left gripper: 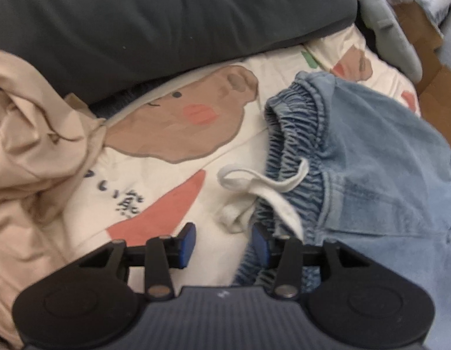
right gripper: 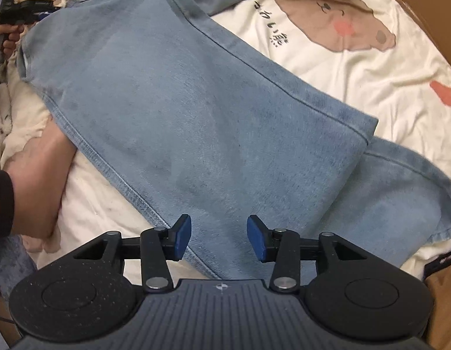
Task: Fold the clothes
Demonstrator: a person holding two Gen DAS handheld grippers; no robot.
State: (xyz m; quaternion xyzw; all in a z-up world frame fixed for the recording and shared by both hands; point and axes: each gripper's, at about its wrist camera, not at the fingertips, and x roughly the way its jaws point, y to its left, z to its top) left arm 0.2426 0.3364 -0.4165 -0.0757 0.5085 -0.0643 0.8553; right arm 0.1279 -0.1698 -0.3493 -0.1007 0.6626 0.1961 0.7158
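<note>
Left wrist view: left hand-held gripper (left gripper: 224, 243) jaws apart, nothing between them, hovering at the elastic waistband (left gripper: 292, 134) of the blue denim trousers (left gripper: 386, 160). White drawstring (left gripper: 254, 186) trails off the waistband onto the cartoon-print bed sheet (left gripper: 172, 180). Trousers lie on the right of the sheet. Crumpled beige garment (left gripper: 29, 145) on the left, dark grey pillow (left gripper: 172, 14) behind.

Right wrist view: right hand-held gripper (right gripper: 219, 239) jaws apart, empty, over a trouser leg; denim trousers (right gripper: 181, 110) spread diagonally across the sheet (right gripper: 371, 67), second leg (right gripper: 400, 201) lower right. A bare forearm (right gripper: 41, 175) with dark sleeve at left edge. The other gripper (right gripper: 24, 8) shows top left near the waistband end.
</note>
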